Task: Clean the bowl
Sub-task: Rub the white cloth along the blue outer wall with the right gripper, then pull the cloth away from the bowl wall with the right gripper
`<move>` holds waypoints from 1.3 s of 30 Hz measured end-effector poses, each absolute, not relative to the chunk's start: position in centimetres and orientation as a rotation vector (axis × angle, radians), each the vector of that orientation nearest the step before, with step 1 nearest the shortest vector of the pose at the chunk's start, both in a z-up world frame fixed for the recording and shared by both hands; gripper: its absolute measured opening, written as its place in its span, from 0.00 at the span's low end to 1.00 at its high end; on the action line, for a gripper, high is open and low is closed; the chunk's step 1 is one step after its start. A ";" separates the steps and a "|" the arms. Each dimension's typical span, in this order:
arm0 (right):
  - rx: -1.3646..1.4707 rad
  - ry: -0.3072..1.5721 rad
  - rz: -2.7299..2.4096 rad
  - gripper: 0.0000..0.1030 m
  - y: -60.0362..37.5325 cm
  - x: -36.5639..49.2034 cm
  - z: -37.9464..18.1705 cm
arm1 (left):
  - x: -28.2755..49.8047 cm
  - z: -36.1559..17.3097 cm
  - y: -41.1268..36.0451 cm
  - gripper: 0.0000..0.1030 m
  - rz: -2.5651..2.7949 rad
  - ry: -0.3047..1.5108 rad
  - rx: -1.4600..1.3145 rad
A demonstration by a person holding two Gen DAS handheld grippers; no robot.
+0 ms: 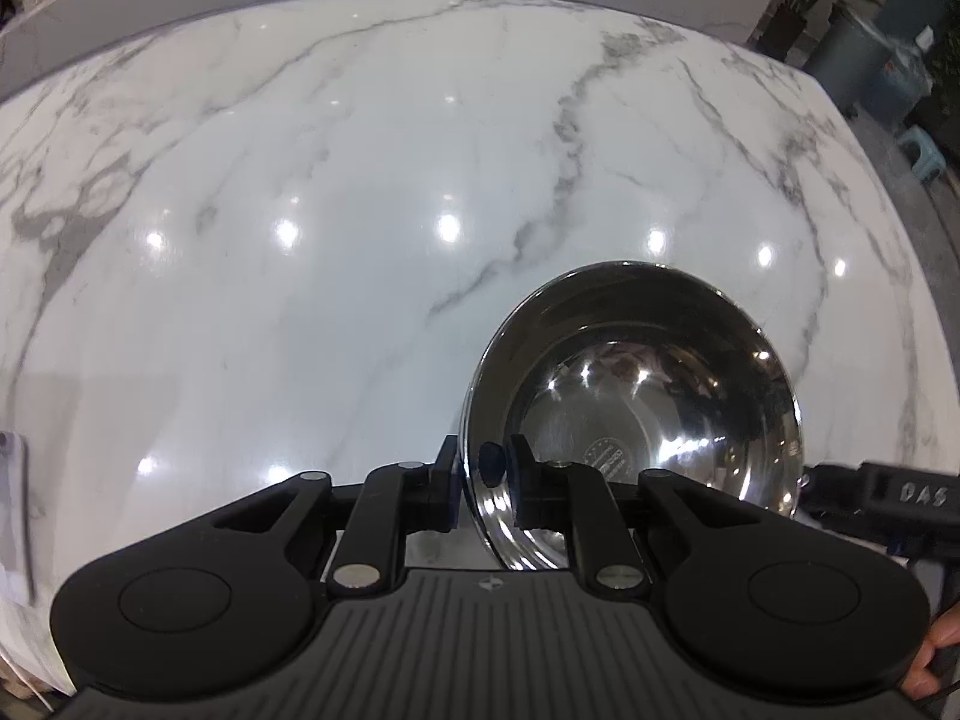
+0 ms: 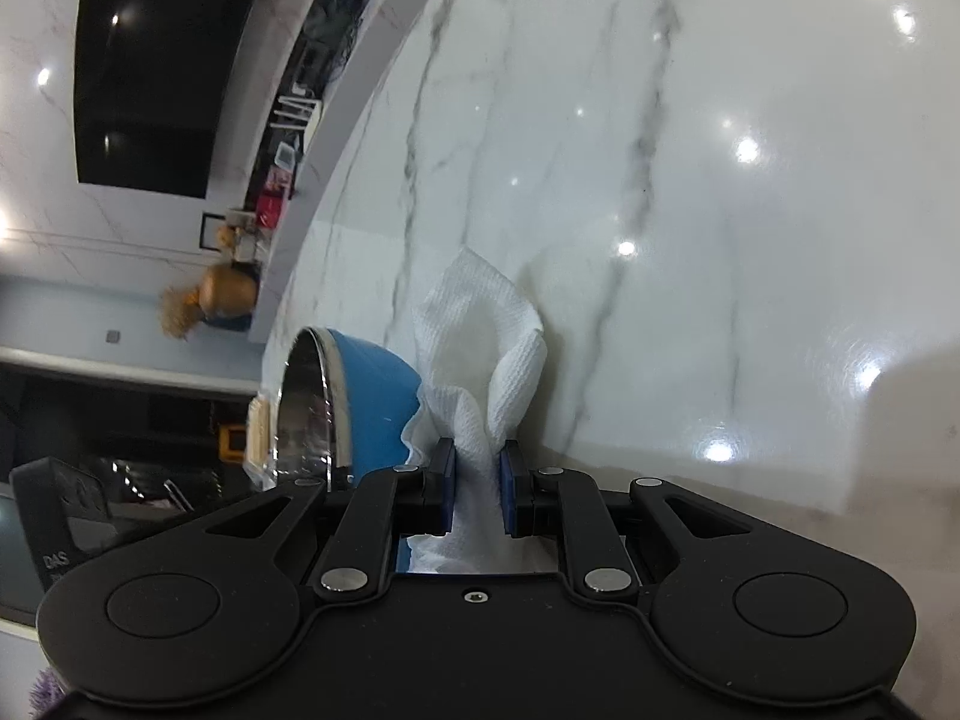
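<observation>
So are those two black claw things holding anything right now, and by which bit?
Yes. The left gripper pinches the rim of the shiny steel bowl with a blue outside. The right gripper clamps the bunched white paper towel.

My bowl [image 1: 636,414] is shiny steel inside and blue outside, tipped up on its side above the marble, its rim pinched in my left tongs. My crumpled white paper towel [image 2: 480,360] sits just beside its blue wall.

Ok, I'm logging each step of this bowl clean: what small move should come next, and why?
Probably bring the right tool and its paper towel round to the bowl's open side. The left tool is clamped on the rim, holding it tilted, while the towel sits against the blue outside, not the steel inside.
</observation>
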State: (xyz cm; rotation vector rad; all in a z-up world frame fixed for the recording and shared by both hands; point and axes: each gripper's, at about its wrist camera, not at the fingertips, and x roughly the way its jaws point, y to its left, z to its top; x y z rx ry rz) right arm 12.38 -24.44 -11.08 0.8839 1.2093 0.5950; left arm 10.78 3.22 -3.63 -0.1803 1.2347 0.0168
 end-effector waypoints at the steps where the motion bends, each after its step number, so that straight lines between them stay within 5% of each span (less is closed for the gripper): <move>1: 0.884 1.209 0.595 0.13 -24.4 12.3 -11.1 | 10.6 -3.7 3.4 0.15 0.026 1.235 -0.199; 5: 0.880 1.209 0.594 0.13 -24.2 12.0 -10.8 | 10.2 -3.9 3.4 0.26 0.052 1.250 -0.220; 39: 1.043 1.037 0.642 0.13 -26.3 13.5 -10.9 | 9.5 -3.5 1.0 0.20 -0.132 1.271 -0.017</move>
